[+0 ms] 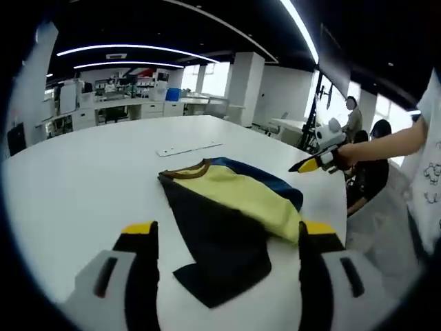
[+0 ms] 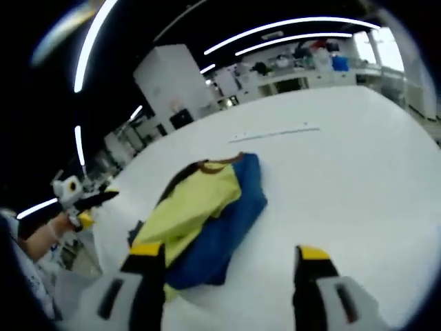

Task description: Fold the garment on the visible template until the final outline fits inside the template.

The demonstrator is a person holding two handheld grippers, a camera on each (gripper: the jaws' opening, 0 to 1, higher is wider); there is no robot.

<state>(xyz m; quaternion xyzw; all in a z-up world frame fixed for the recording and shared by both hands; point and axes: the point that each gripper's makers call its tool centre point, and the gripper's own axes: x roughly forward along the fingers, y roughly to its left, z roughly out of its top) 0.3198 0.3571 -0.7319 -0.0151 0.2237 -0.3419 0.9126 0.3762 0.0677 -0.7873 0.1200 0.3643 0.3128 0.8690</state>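
Observation:
The garment [image 1: 227, 207] lies crumpled on the white table [image 1: 103, 165], with a yellow panel, a blue panel, a dark panel and a brown collar. My left gripper [image 1: 229, 234] is open above its near dark end, one jaw on each side, holding nothing. In the right gripper view the garment [image 2: 207, 207] lies ahead and to the left. My right gripper [image 2: 231, 254] is open beside the blue edge with nothing in it. Each gripper also appears in the other's view, held by a hand: the right gripper [image 1: 318, 161] beyond the garment and the left gripper [image 2: 88, 200] at the table's edge.
A thin pale strip [image 1: 189, 147] lies flat on the table beyond the collar, and it is also visible as the strip [image 2: 275, 132]. The table's curved edge runs close past the garment. Seated people [image 1: 365, 172] are beyond that edge. Desks and shelves [image 1: 131, 103] stand far back.

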